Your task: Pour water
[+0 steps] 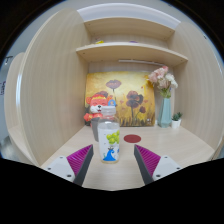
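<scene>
Claw (pixel 113 163) fingers spread wide, the printed cup (pixel 108 141) standing on the counter (pixel 190 148) between them, seemingly lined up for gripping.

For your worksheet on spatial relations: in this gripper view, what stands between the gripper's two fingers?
In the gripper view, a clear cup with a printed band stands on the wooden desk between the open gripper's fingers, a gap at either side.

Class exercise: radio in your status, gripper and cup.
Gripper open. Printed cup standing between fingers, not gripped. Red coaster beyond, path clear.
</scene>
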`<state>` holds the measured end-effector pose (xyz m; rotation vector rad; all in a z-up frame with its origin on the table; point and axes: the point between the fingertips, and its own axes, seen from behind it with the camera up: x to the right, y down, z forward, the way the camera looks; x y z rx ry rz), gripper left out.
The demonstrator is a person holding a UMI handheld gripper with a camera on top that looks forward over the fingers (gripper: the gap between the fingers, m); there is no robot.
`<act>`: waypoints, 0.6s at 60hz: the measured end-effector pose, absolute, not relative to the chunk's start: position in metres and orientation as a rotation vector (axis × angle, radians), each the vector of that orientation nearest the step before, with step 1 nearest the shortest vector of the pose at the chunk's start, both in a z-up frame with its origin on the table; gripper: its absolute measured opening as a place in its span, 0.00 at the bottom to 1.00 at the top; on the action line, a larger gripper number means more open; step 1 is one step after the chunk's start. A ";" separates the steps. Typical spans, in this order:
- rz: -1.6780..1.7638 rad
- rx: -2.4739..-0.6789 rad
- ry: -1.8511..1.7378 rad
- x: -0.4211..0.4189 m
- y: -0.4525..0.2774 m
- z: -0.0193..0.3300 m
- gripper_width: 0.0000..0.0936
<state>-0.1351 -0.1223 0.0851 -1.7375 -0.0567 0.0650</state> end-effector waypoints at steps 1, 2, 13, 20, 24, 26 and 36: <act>0.061 -1.739 -0.057 -0.136 -0.118 0.084 0.91; 0.057 -1.742 -0.057 -0.137 -0.113 0.083 0.91; 0.047 -1.749 -0.053 -0.146 -0.066 0.077 0.90; 0.012 -1.736 -0.066 -0.149 -0.042 0.080 0.86; 0.014 -1.737 -0.069 -0.156 -0.029 0.075 0.83; 0.019 -1.743 -0.072 -0.158 -0.023 0.073 0.80; 0.027 -1.722 -0.036 -0.156 -0.009 0.074 0.56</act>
